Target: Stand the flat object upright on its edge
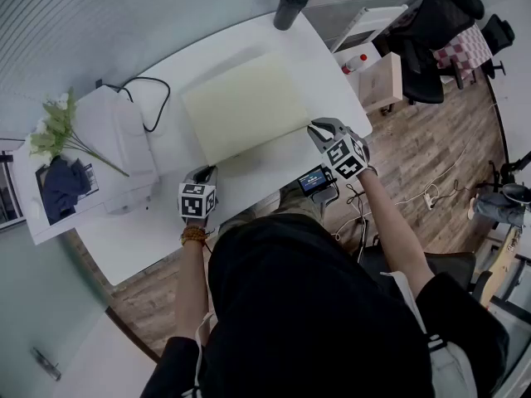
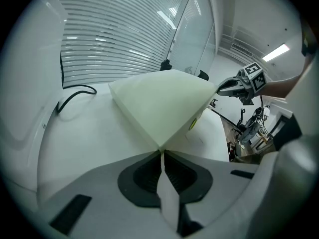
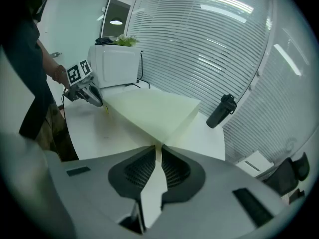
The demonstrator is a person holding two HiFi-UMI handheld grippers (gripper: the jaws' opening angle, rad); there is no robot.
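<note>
Pale foam board [image 1: 245, 106] lies mid desk [image 1: 133, 235], mostly flat. Its near edge looks slightly raised and the far edge seems to rest on the desk.

The near-left corner is pinched by the left gripper [image 1: 202, 172], its jaws narrowed onto the corner tip [image 2: 160, 146]. The near-right corner is pinched the same way by the right gripper [image 1: 316, 128], with the board tip clamped between the pads [image 3: 158, 144].

Judged step: the board is to be tipped up about its far edge.

- Both corners should be raised together and level, so the board is not twisted.
- The far edge should be kept planted on the desk as the pivot, since sliding toward the black bottle [image 1: 290, 7] at the far side is a risk.
- The grips hold only the corner tips, so slip is likely and the pinch should be kept firm.
- The cable [image 1: 153, 98] at far left should be avoided.
- Release is advised only once the board is balanced upright.
</note>
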